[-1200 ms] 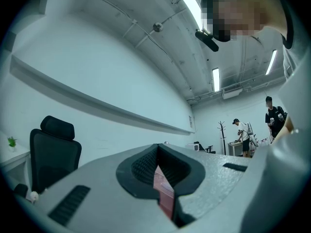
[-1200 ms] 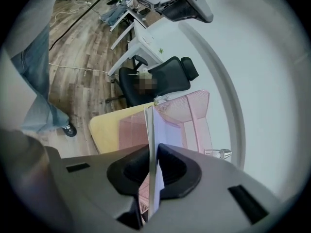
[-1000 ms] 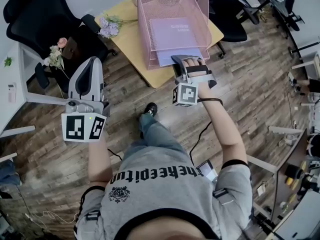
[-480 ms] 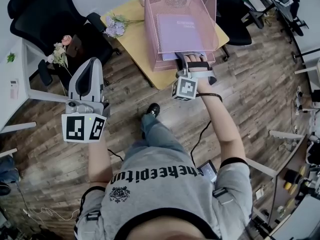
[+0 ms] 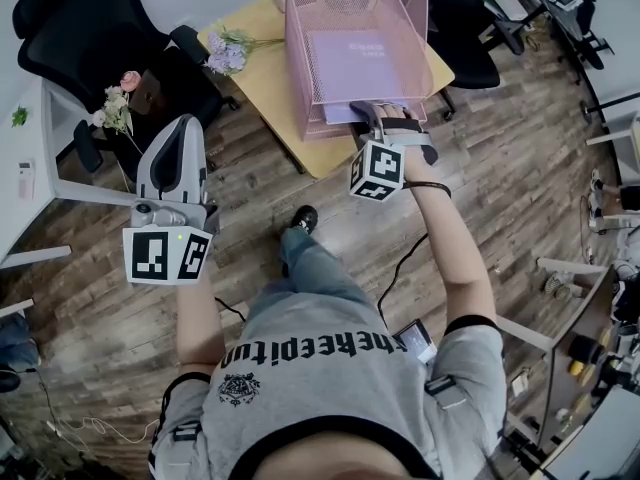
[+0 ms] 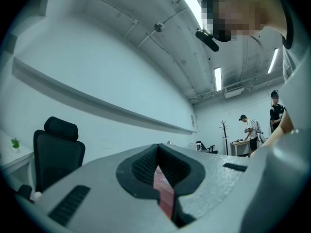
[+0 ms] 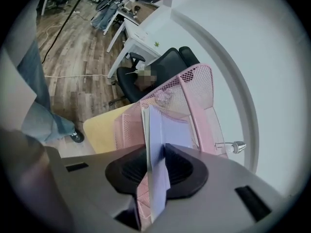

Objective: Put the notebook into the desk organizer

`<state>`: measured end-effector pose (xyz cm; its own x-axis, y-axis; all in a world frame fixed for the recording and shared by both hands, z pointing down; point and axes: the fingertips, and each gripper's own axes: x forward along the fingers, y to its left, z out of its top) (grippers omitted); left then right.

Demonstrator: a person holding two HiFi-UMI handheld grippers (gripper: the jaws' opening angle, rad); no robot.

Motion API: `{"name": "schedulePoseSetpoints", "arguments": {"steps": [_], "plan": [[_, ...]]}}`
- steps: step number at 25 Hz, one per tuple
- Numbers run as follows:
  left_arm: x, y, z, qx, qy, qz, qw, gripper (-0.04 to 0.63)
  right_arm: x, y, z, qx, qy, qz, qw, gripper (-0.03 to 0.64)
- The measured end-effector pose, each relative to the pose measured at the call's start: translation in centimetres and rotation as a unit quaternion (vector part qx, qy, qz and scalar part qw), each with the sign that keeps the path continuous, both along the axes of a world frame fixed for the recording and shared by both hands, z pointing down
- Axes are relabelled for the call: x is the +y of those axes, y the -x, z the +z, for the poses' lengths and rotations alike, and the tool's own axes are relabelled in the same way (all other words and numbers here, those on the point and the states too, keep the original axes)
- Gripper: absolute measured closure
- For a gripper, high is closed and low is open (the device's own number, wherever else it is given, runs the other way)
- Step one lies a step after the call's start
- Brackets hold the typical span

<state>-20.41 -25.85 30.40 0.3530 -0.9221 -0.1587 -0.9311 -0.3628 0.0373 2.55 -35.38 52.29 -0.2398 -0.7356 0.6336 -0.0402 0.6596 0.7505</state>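
A pink mesh desk organizer (image 5: 298, 38) stands on a small yellow table (image 5: 258, 80). A lavender notebook (image 5: 346, 114) lies in its lower tier, with its near edge sticking out. My right gripper (image 5: 370, 118) is at that edge. In the right gripper view the notebook (image 7: 156, 140) stands edge-on between the jaws of the right gripper (image 7: 155, 165). The jaws have just been opening: a gap shows beside the left pad, so the pads no longer clamp it. Another lavender book (image 5: 355, 63) lies in the upper tier. My left gripper (image 5: 178, 136) hangs shut and empty, far left of the table.
Flowers (image 5: 225, 53) lie on the table's left corner, and more flowers (image 5: 113, 110) by a black chair (image 5: 75, 23). A second dark chair (image 5: 462, 28) stands behind the table on the right. A white desk (image 5: 22, 158) runs along the left. The floor is wood.
The notebook has slid deeper into the lower tier. The right gripper has rolled, so its marker cube now faces the head camera more squarely. The left gripper has not moved.
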Motion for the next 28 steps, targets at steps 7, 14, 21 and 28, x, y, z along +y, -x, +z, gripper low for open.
{"name": "schedulePoseSetpoints", "arguments": {"steps": [7,14,21,28], "plan": [[0.7,0.1,-0.3,-0.002,-0.002,-0.003,1.0,0.592,1.2,-0.3,0.7,-0.005,0.071,0.002,0.997,0.439],[1.4,-0.4,-0.8,-0.007,-0.005,-0.002,1.0,0.592,1.6,0.3,0.9,-0.016,0.064,0.009,0.998,0.434],[2.9,-0.9,-1.4,-0.009,-0.011,0.001,0.9999,0.592,3.5,0.8,-1.5,-0.13,0.087,0.044,0.987,0.436],[5.3,-2.2,-1.8,-0.011,-0.018,0.018,0.9996,0.592,5.7,0.1,-5.4,-0.308,0.097,0.133,0.937,0.607]]}}
